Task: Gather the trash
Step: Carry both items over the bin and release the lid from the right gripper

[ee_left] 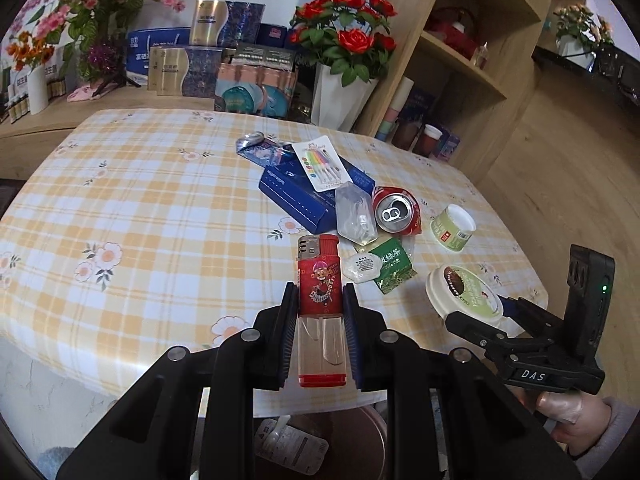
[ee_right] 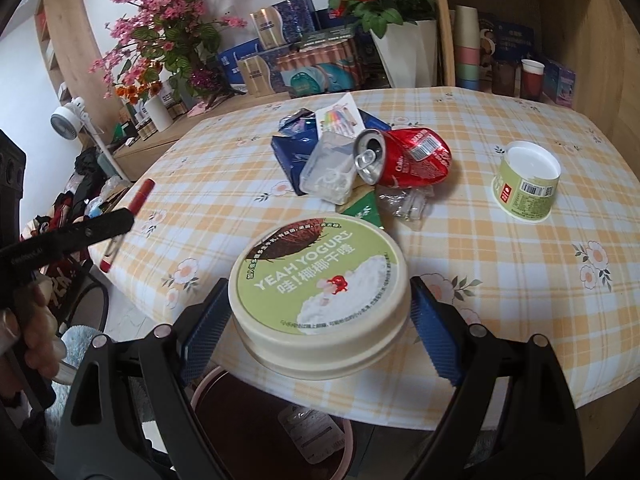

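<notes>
Low in the frame, our left tool (ee_left: 319, 312) clamps a red lighter (ee_left: 320, 280) upright over the counter (ee_left: 140, 208) edge. Our right tool (ee_right: 320, 312), held level, grips a yogurt lid (ee_right: 320, 296) above a dark bin (ee_right: 224, 408) at the bottom.
</notes>
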Demonstrator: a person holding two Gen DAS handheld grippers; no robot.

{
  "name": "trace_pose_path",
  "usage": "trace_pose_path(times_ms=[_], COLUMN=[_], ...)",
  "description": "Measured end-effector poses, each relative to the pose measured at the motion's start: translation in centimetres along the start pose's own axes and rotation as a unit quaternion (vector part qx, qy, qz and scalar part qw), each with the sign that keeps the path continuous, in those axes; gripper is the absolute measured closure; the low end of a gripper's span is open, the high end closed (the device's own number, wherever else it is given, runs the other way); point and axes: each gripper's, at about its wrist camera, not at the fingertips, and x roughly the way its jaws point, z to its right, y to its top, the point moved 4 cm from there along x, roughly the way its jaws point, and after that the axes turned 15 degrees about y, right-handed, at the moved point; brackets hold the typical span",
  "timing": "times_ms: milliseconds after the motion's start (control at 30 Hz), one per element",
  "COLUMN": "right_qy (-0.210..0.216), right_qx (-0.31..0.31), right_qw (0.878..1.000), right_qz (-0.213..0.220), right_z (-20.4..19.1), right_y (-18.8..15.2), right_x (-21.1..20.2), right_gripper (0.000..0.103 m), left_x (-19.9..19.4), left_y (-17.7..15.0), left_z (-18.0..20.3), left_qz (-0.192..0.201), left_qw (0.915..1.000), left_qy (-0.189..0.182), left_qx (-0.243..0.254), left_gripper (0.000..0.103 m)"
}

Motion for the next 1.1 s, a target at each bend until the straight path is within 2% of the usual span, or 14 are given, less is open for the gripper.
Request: trace_pose_path(times_ms=[467, 1100], right_qy=[0.016, 0.04], right_qx=[-0.042, -0.056], right_qw=[0.999, 0.996], right_qz=[-0.015, -0.053], right_z=[-4.7, -7.8], right_y=[-1.7, -5.5], right_x=[-1.6, -1.5], right_gripper=[0.017, 0.016], left_x=[-6.4, -8.6], left_y=[-1.1, -3.5], left_z=[-2.5, -3.0], left_qz=[0.045, 0.052], left_qw=[0.9987, 0.998], left_qy=[-0.004, -0.018], left_qx=[-0.025, -0.032], left_gripper=[0.081, 0.081])
